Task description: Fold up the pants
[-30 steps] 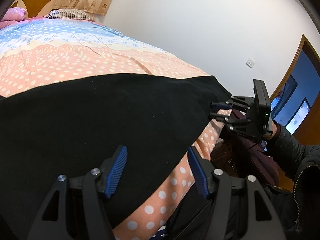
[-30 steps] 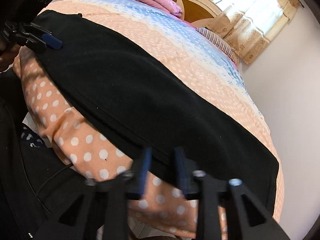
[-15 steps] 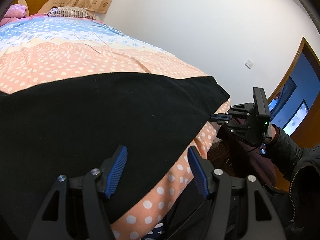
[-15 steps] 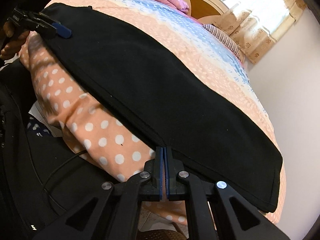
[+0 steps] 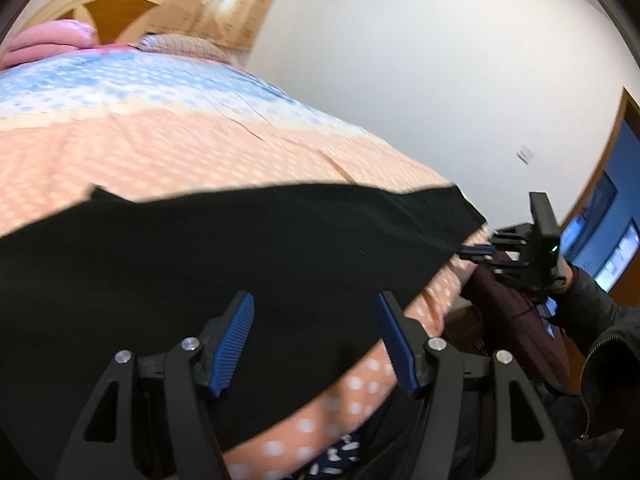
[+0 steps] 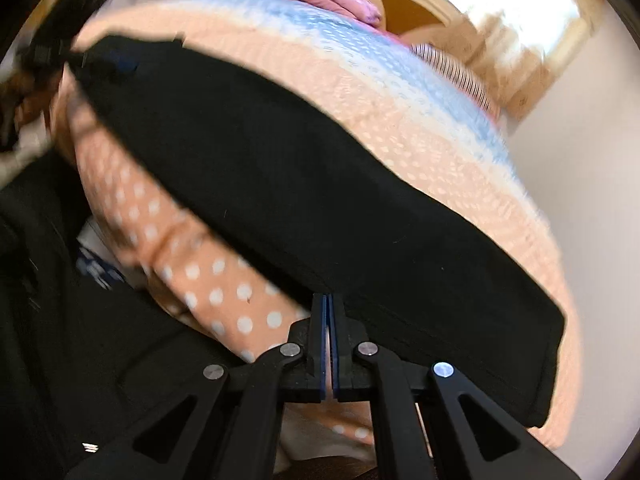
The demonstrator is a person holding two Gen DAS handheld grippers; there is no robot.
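Black pants [image 5: 200, 264] lie flat along the near edge of a bed, seen as a long dark strip [image 6: 320, 184] in the right wrist view. My right gripper [image 6: 328, 304] is shut on the pants' near hem, close to their right end; in the left wrist view it [image 5: 476, 250] pinches that edge at the far right. My left gripper [image 5: 316, 344] hangs open above the pants, blue pads apart, cloth below them but not pinched. In the right wrist view the left gripper [image 6: 120, 65] shows blurred over the pants' left end.
The bed has a peach, dotted and blue quilt [image 5: 180, 140] with pillows [image 5: 52, 40] at a wooden headboard. A white wall [image 5: 440, 60] and a doorway [image 5: 608, 200] stand to the right. A person's dark sleeve [image 5: 592, 320] is behind the right gripper.
The right gripper's jaws closed on the pants' near hem and it rose a little. The left gripper swung across over the pants, bringing the headboard into its view; its jaws stayed apart.
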